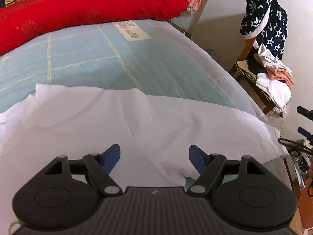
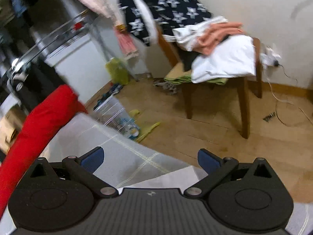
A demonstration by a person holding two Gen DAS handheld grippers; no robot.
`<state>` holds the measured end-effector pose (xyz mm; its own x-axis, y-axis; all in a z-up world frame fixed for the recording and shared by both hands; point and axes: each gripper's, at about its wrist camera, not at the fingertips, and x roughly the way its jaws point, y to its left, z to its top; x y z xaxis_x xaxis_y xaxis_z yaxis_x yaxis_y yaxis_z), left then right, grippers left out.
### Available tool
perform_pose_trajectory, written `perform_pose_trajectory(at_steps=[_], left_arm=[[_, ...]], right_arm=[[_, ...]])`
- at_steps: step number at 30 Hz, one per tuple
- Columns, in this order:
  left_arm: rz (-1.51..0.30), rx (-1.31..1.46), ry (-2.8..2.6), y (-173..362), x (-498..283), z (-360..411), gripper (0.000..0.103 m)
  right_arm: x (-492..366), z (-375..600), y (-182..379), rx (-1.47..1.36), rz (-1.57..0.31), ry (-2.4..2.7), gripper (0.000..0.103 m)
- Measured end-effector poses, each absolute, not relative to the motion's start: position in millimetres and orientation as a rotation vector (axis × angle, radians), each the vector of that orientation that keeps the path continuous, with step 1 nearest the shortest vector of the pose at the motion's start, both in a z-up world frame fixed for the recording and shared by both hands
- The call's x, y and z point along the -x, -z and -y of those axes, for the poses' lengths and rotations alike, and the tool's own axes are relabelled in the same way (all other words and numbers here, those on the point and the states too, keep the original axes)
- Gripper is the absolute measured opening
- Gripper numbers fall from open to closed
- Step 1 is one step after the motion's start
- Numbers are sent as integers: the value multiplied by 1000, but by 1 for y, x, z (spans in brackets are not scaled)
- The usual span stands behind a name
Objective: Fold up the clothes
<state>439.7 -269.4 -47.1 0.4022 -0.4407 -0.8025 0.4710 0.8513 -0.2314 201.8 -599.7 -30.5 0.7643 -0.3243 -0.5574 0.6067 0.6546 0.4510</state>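
Note:
A white garment (image 1: 109, 121) lies spread and creased across the near part of the bed. My left gripper (image 1: 154, 156) hovers over its near edge, open, with nothing between its blue pads. In the right wrist view my right gripper (image 2: 150, 159) is open too and holds nothing; it sits above the bed's corner and faces out over the floor toward a wooden chair (image 2: 245, 105). A white corner of cloth (image 2: 166, 178) shows just under it. On the chair lies a pile of clothes: white (image 2: 227, 60), peach (image 2: 219, 34) and a dark star-patterned piece (image 2: 166, 5).
The bed has a light blue checked cover (image 1: 93, 58) and a red blanket (image 1: 84, 7) along its far side. A clear plastic container (image 2: 115, 115) and scraps lie on the wooden floor by the bed. Cables (image 2: 281, 105) trail near the wall.

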Motion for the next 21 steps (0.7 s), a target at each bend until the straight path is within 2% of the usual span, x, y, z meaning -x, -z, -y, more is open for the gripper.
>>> perform_pose_trajectory(at_steps=[4,11,21], left_arm=[[-1005,-57,548,49,-442,265,78],[-1038,-90,466,60,-442,247,78],[-1014,-194,466,58,-428,220,78]], right_arm=[[-232,561,30,-658,-549,299,103],[-297,477,64,-722,-718,-118,103],[-262,538,55,-573,-803,215,103]])
